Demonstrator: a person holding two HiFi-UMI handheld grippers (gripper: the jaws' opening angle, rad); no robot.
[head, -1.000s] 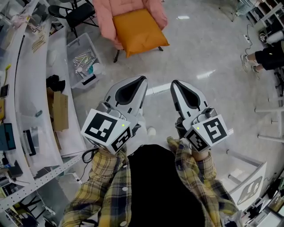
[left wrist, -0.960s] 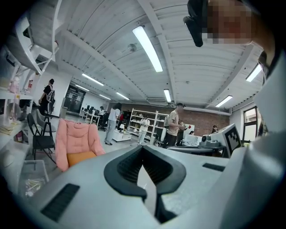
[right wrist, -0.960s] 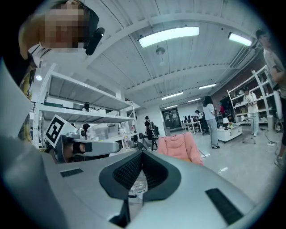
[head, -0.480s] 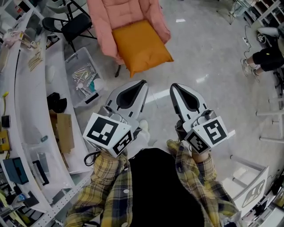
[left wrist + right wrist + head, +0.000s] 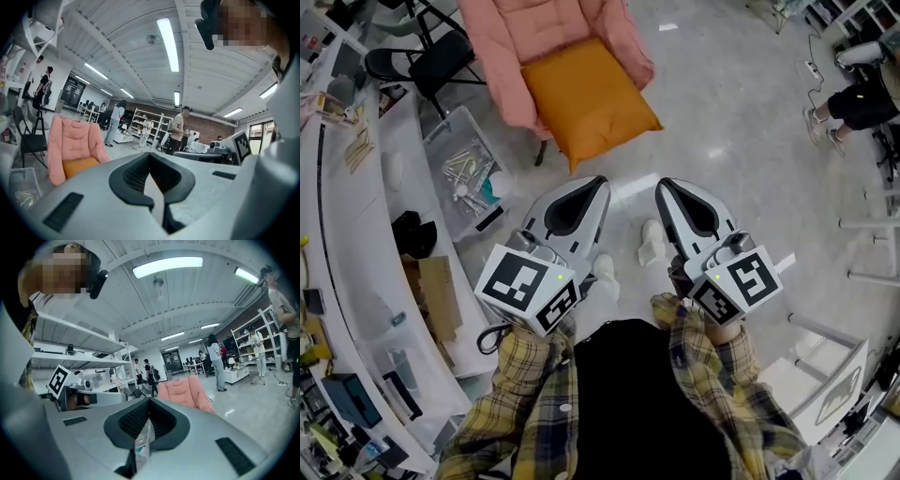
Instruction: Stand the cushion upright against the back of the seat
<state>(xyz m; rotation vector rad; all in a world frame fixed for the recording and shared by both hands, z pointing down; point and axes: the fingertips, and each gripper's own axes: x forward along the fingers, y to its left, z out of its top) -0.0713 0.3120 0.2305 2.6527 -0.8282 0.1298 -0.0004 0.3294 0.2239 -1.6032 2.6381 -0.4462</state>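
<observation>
An orange cushion (image 5: 584, 96) lies flat on the seat of a pink padded chair (image 5: 520, 33) at the top of the head view. The same cushion (image 5: 80, 166) shows low in the pink chair (image 5: 72, 140) in the left gripper view. In the right gripper view only the pink chair (image 5: 184, 390) shows above the jaws. My left gripper (image 5: 598, 187) and right gripper (image 5: 664, 190) hang side by side short of the chair, both shut and empty, well apart from the cushion.
A clear bin of small parts (image 5: 467, 170) sits on the floor left of the chair, beside a long white bench (image 5: 356, 253). A black folding chair (image 5: 431, 58) stands behind it. A seated person's legs (image 5: 853, 103) are at the far right.
Both grippers and I have moved toward the chair; the chair and cushion now sit nearer and lower in the head view. Both jaws stay shut.
</observation>
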